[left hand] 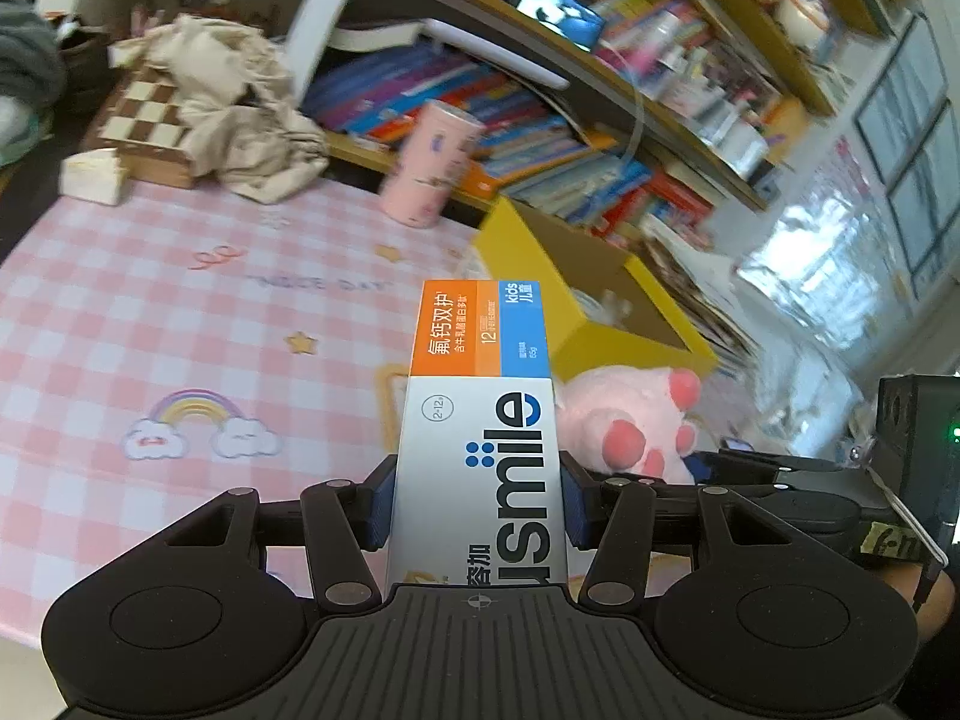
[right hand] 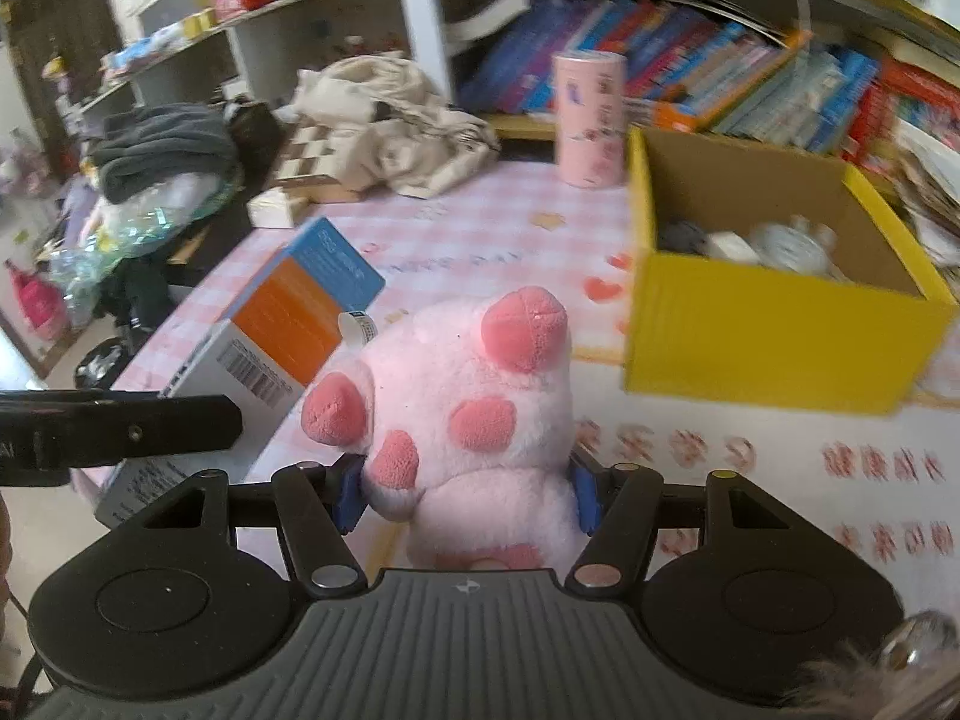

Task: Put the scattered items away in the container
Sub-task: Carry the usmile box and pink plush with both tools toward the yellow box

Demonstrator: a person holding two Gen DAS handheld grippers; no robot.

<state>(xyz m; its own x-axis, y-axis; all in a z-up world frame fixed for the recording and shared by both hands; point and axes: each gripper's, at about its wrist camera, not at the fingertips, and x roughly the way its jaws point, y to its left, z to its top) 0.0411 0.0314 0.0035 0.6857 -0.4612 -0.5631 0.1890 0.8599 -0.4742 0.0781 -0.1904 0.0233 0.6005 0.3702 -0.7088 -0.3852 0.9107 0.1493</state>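
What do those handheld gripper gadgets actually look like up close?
Both are matte black plastic. The left gripper and right gripper each have a ribbed grey-black base, two round disc housings, angled linkage arms with silver rivets, and blue pads on the fingers.

Left gripper and right gripper both clamped, angled downward

The cardboard box stands on the table, and everything else is placed from it. In it lie several small items. Left of its far corner stands a cylindrical canister. Behind both runs a shelf of books. Farther left, a crumpled cloth lies over a chessboard box. Before the box, to its left, the plush paw sits between the right jaws, and left of that the toothpaste carton sits between the left jaws.
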